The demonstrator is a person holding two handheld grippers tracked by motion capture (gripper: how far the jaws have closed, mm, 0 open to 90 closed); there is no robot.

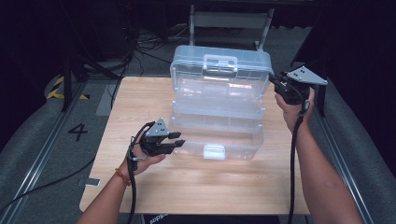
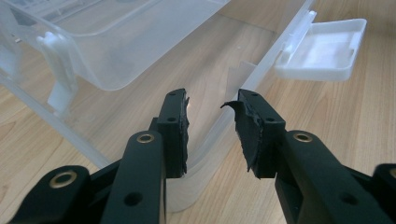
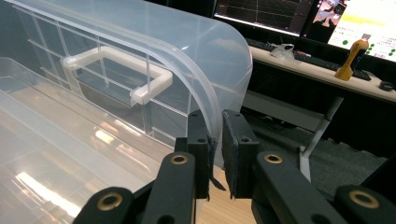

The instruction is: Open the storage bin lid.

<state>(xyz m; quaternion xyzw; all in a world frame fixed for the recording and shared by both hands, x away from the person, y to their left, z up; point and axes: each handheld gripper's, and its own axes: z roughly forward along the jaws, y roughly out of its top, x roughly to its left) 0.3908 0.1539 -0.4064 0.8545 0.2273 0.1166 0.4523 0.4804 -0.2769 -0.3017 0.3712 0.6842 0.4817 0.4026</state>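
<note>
Two grippers at clear plastic toolbox [image 1: 219, 107]: right gripper [image 3: 216, 140] clenched on raised lid's edge [image 3: 212, 107]; left gripper [image 2: 210, 126] parted, straddling bottom tray's corner wall [image 2: 219, 126], not pinching.

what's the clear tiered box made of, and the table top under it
Tiered storage box: looks like clear, glossy, rigid plastic; the wood shows through its walls and light glints on them. Its latch and lid handle are milkier white plastic. Table top: pale wood grain with a smooth, slightly shiny finish, possibly laminate rather than solid wood.
</note>
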